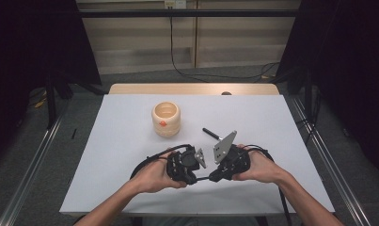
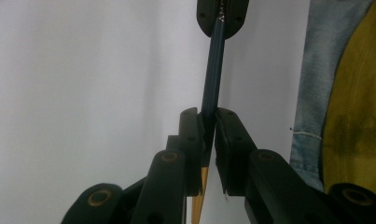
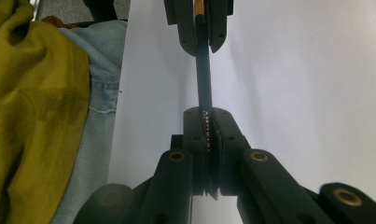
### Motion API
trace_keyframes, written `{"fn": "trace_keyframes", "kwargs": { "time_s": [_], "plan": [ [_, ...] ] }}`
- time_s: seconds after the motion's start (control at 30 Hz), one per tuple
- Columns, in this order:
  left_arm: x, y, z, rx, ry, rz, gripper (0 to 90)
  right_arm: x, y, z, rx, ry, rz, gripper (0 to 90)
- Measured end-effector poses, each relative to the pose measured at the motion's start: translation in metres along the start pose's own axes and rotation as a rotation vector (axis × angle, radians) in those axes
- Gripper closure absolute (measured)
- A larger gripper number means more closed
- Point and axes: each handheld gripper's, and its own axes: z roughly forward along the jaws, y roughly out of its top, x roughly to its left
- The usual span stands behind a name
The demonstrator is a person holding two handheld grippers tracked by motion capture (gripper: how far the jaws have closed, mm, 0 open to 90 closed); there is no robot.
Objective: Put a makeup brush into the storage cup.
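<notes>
A dark pencil [image 2: 213, 70] with a yellow-orange lower part is held between the two grippers, low over the front of the white table [image 1: 121, 188]. My left gripper [image 2: 209, 116] is shut on one stretch of the pencil, and the other gripper [image 2: 221, 18] clamps the far end. My right gripper [image 3: 206, 114] is shut on the printed end of the pencil [image 3: 203, 79], with the left gripper [image 3: 199, 42] opposite it. In the high view the left gripper [image 1: 197, 179] and right gripper [image 1: 212, 178] point at each other, tips nearly touching, with the pencil [image 1: 204, 179] as a short dark bar between them.
A cream ridged pot [image 1: 166, 118] with an orange mark stands behind the hands, left of centre. A small black stick-like object [image 1: 210, 133] lies just behind the right gripper. The person's yellow top [image 3: 31, 116] and jeans [image 3: 99, 84] lie at the table's near edge.
</notes>
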Motion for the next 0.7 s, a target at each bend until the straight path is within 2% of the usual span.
{"fn": "trace_keyframes", "kwargs": {
  "time_s": [0.13,0.3,0.4,0.47,0.7],
  "plan": [
    [0.0012,-0.0019,-0.0005,-0.016,-0.006,0.003,78.6,0.0009,-0.0008,-0.0015,-0.003,0.000,0.004,85.2],
    [0.0009,-0.0036,0.0004,-0.048,0.004,-0.006,66.9,0.0017,-0.0014,-0.0030,-0.003,-0.008,0.012,85.2],
    [0.0018,-0.0044,-0.0007,-0.070,0.009,-0.010,55.5,0.0022,-0.0012,-0.0037,-0.011,-0.032,0.010,85.2],
    [0.0009,-0.0050,-0.0014,-0.078,0.015,0.002,47.2,0.0021,-0.0016,-0.0042,-0.010,-0.029,0.012,85.2],
    [0.0023,-0.0100,-0.0045,-0.127,0.048,-0.052,17.3,0.0012,-0.0054,-0.0047,-0.024,-0.034,0.032,85.2]
  ]
}}
